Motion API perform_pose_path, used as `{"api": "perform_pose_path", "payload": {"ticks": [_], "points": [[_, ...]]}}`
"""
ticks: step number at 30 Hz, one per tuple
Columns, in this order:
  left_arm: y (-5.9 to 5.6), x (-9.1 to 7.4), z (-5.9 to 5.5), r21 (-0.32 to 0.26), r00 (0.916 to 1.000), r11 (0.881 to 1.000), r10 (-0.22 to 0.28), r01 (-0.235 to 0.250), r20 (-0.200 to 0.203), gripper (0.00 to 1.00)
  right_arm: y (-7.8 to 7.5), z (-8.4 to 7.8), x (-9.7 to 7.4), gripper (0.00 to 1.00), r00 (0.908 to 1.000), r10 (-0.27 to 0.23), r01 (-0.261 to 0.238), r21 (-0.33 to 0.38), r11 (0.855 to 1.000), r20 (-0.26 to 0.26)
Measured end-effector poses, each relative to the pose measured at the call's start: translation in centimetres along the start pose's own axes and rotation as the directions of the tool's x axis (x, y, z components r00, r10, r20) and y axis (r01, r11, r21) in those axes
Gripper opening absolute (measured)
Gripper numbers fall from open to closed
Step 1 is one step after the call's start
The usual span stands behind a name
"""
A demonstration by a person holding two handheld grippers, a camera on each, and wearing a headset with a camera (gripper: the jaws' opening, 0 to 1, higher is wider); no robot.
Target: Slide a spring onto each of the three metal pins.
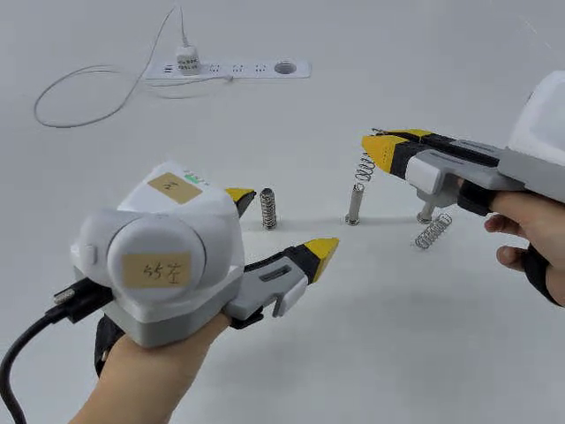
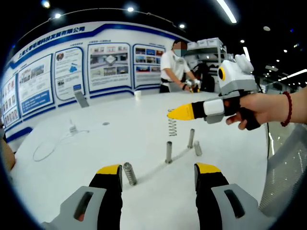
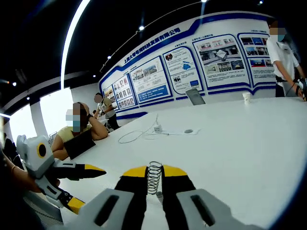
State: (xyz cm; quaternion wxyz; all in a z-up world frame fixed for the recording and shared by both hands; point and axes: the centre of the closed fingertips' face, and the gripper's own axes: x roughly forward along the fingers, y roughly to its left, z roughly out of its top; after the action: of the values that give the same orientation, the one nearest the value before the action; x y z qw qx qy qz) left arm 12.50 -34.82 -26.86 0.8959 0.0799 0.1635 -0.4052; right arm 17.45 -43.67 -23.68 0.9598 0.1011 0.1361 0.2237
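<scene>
Three metal pins stand in a row on the white table. The left pin wears a spring. The middle pin is bare. The right pin is partly hidden under my right gripper, which is shut on a spring hanging just above the middle pin. Another spring lies flat beside the right pin. My left gripper is open, near the left pin, with nothing between its jaws.
A white power strip with a plug and a looping cable lies at the back of the table. Beyond the table, people stand and sit before a wall of blue display boards.
</scene>
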Motion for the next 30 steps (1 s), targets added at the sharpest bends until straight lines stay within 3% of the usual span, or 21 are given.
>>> {"api": "perform_pose_path", "payload": {"ticks": [8,13,17,21,30], "points": [[0.3,0.3,-1.0,-0.016,0.9996,1.000,0.009,-0.010,-0.026,0.75,-0.4,-1.2,0.7,0.12,0.9993,-0.014,0.011,-0.086,0.996,-0.035],[0.2,0.4,-1.6,-0.018,0.9988,1.000,0.004,-0.005,-0.050,0.81,-0.5,-1.4,0.8,0.12,0.9993,-0.017,0.014,-0.097,0.995,-0.034],[0.2,0.4,-1.6,-0.022,0.9989,1.000,0.003,-0.004,-0.046,0.84,-0.3,-1.6,0.7,0.12,0.9993,-0.014,0.010,-0.098,0.995,-0.034],[0.2,0.4,-1.6,-0.020,0.9988,1.000,0.007,-0.008,-0.049,0.86,0.0,-2.0,0.6,0.12,0.9992,-0.009,0.003,-0.152,0.988,-0.040],[0.1,0.5,-1.6,-0.015,0.9989,1.000,0.005,-0.005,-0.046,0.85,0.3,-3.9,0.8,0.11,0.9964,-0.024,0.007,-0.205,0.979,-0.081]]}}
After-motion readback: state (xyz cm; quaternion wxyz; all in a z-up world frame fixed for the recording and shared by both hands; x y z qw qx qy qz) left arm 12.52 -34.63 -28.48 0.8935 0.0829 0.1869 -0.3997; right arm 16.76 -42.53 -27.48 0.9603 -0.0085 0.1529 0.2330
